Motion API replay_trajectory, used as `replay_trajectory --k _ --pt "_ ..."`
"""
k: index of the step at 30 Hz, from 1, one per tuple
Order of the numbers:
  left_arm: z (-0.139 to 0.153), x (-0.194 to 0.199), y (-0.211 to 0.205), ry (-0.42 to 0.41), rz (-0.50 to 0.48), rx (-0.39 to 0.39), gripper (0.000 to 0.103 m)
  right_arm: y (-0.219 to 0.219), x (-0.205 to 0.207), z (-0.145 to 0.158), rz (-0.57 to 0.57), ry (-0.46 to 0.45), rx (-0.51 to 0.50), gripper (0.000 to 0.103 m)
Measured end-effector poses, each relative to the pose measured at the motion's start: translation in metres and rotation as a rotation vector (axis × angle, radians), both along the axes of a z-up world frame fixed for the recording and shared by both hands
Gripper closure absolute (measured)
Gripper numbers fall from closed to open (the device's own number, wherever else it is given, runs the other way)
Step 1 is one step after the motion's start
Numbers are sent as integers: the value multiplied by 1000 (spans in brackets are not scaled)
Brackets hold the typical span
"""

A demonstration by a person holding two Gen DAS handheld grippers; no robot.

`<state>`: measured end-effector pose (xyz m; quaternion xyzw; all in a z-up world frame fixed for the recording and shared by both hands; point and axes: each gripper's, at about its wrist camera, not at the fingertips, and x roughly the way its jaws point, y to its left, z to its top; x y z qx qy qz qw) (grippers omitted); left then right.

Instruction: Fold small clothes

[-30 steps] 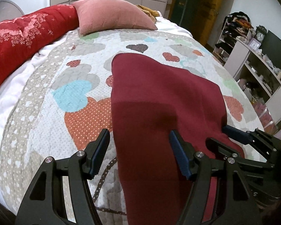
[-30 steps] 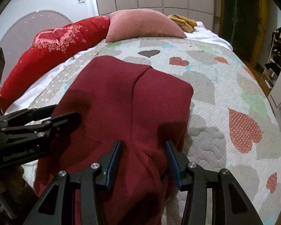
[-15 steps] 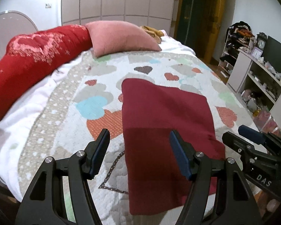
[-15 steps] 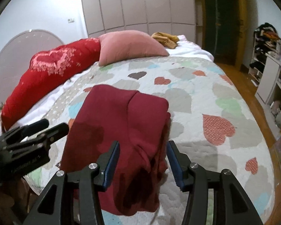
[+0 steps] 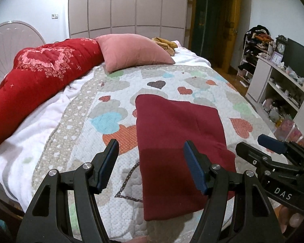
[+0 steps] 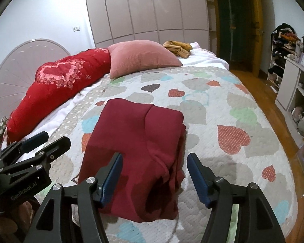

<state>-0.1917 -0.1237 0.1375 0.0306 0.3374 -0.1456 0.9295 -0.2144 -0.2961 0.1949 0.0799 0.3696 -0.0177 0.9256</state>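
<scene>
A dark red garment [image 5: 176,141] lies folded into a long rectangle on the heart-patterned quilt [image 5: 111,121]; in the right wrist view the garment [image 6: 135,141] shows a bunched, layered right edge. My left gripper [image 5: 152,166] is open and empty, held above the garment's near left part. My right gripper [image 6: 155,174] is open and empty, above the garment's near end. Each gripper shows in the other's view, the right gripper [image 5: 273,158] at the right and the left gripper [image 6: 30,151] at the left.
A red bolster [image 5: 34,77] and a pink pillow [image 5: 131,52] lie at the head of the bed, with a yellow cloth [image 6: 178,47] behind. White shelves [image 5: 283,93] with clutter stand to the right. The bed's near edge is just below the grippers.
Both grippers have pulled back and up from the garment, so more of the bed shows. The right gripper's jaws have opened wider. The garment lies still.
</scene>
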Motion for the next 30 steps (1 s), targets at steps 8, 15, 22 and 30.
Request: replay_trajectory --k 8,15,22,30 --pt "-4 1 0 11 8 10 36 2 2 -3 3 10 -3 39" --pt "-6 3 -2 15 10 24 36 -1 3 -7 -1 22 11 39" --pt "-9 3 -7 20 4 49 36 -6 2 -8 -6 19 24 39" --pt "-11 3 -11 26 0 58 36 -8 2 -9 -7 21 28 39"
